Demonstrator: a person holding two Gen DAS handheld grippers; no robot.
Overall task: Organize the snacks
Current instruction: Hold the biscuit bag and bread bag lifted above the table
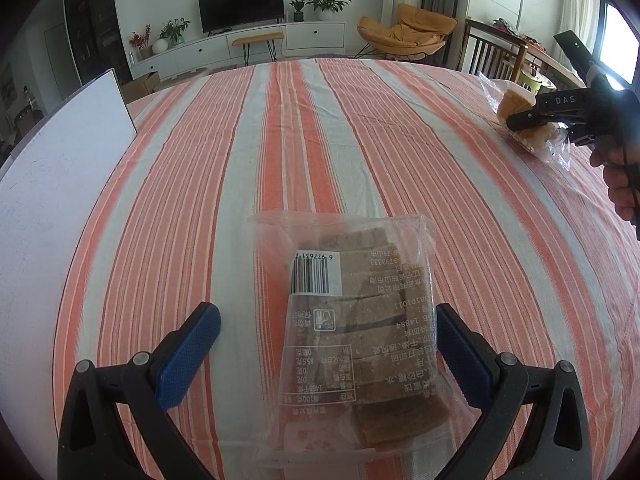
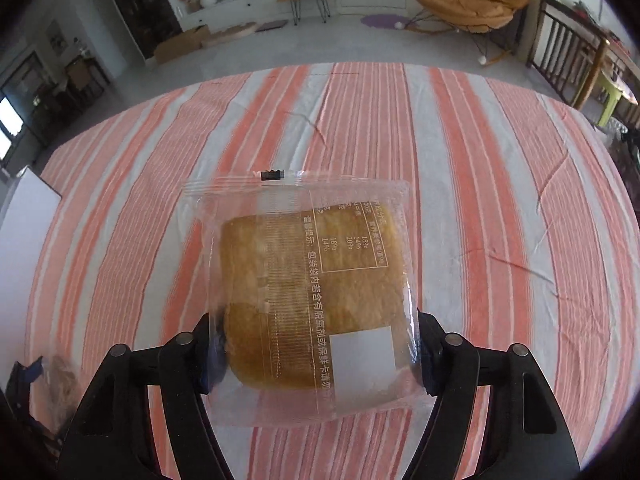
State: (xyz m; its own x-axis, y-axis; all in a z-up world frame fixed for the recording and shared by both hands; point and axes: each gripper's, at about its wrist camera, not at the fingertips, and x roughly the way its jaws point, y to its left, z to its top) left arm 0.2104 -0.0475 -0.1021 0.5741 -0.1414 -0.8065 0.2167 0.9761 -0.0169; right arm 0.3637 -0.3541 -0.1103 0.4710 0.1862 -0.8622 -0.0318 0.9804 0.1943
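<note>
A clear bag of brown sliced cake point(image 1: 352, 320) lies on the striped tablecloth point(image 1: 280, 140) between the fingers of my left gripper point(image 1: 328, 344). That gripper is open, its blue pads apart on either side of the bag. My right gripper point(image 2: 312, 356) is shut on a clear bag holding a golden bread piece point(image 2: 312, 292) and holds it above the cloth. In the left wrist view the right gripper point(image 1: 532, 118) shows at the far right with that bread bag point(image 1: 516, 108).
A white board point(image 1: 60, 160) stands at the table's left edge. The left gripper and brown cake bag point(image 2: 60, 384) show at the lower left of the right wrist view. Chairs and a wooden table stand beyond the table's right side.
</note>
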